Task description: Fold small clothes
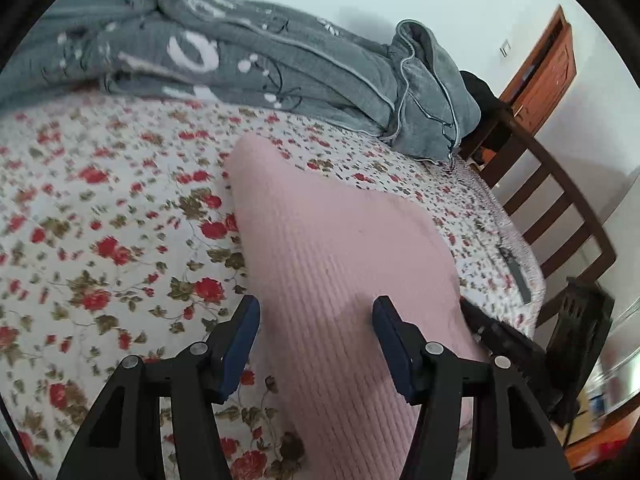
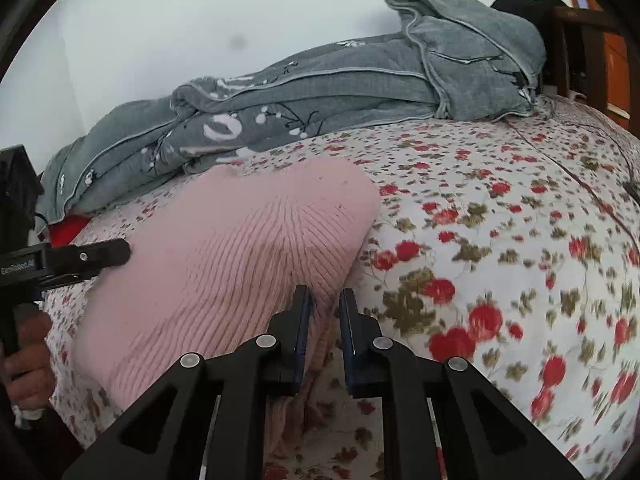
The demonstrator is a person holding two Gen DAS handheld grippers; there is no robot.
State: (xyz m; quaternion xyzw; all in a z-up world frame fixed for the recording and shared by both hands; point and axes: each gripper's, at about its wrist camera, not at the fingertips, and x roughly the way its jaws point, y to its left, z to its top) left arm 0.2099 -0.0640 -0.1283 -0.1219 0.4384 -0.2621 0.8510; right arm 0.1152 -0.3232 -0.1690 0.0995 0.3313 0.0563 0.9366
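A pink ribbed knit garment [image 1: 340,248] lies spread on the floral bedsheet [image 1: 100,208]. My left gripper [image 1: 316,314] hovers over its near part, open, with its blue pads apart and only the cloth's flat surface below them. In the right wrist view the same garment [image 2: 224,256] fills the left centre. My right gripper [image 2: 325,304] stands at its right-hand edge with jaws close together and a fold of pink cloth between the pads. The left gripper [image 2: 112,264] shows at that view's left, over the garment's far edge, held by a hand [image 2: 28,344]. The right gripper [image 1: 480,324] shows dark at the garment's right edge.
A folded grey quilt [image 1: 248,64] lies along the wall at the back of the bed. A dark wooden slatted frame [image 1: 552,200] and a wooden door [image 1: 548,76] stand to the right. A thin dark object [image 1: 516,272] rests near the bed's right edge.
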